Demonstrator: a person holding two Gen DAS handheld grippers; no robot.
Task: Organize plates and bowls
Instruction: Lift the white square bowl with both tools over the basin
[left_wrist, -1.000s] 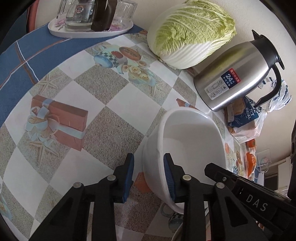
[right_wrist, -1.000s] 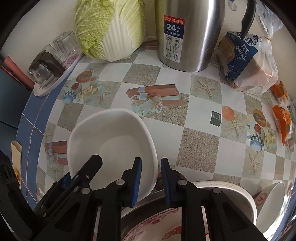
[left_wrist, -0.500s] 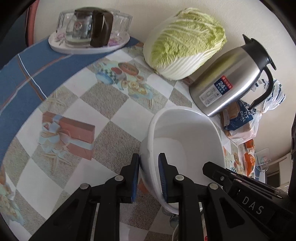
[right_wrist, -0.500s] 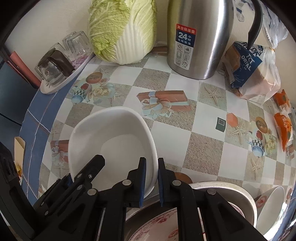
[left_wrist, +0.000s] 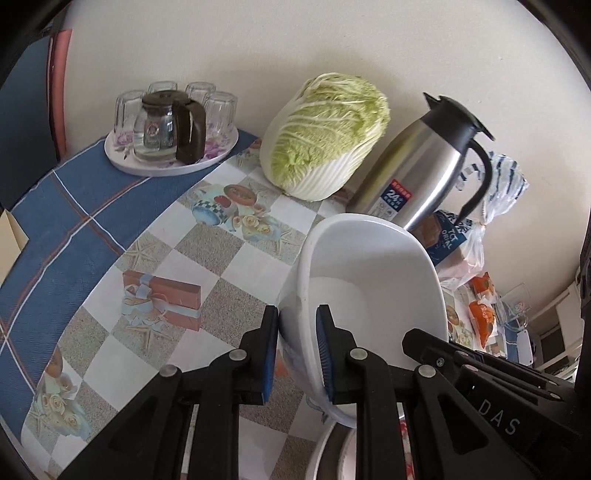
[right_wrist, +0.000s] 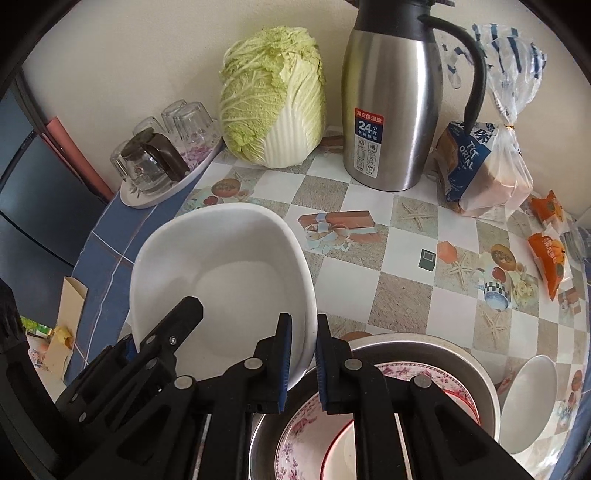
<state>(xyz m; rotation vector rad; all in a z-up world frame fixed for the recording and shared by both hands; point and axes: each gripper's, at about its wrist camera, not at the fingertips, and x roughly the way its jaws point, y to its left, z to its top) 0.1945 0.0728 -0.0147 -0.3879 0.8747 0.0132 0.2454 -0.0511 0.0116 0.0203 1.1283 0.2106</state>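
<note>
A deep white bowl (left_wrist: 369, 288) hangs tilted above the patterned table, held from two sides. My left gripper (left_wrist: 295, 347) is shut on its left rim, blue pads on the inner and outer wall. My right gripper (right_wrist: 303, 354) is shut on the opposite rim of the same white bowl (right_wrist: 221, 280). Under the right gripper stands a metal basin (right_wrist: 461, 365) holding a floral plate (right_wrist: 303, 435) and a red-rimmed dish. A second white bowl (right_wrist: 532, 398) leans beside the basin on the right.
At the back wall stand a napa cabbage (right_wrist: 273, 107), a steel thermos jug (right_wrist: 391, 110), a bagged loaf (right_wrist: 487, 162) and a tray of glasses with a glass pot (left_wrist: 170, 136). Orange snack packets (right_wrist: 550, 254) lie at the right edge.
Both grippers closed onto the white bowl's rims and lifted it off the table. The table and the things at the wall now sit farther away in both views.
</note>
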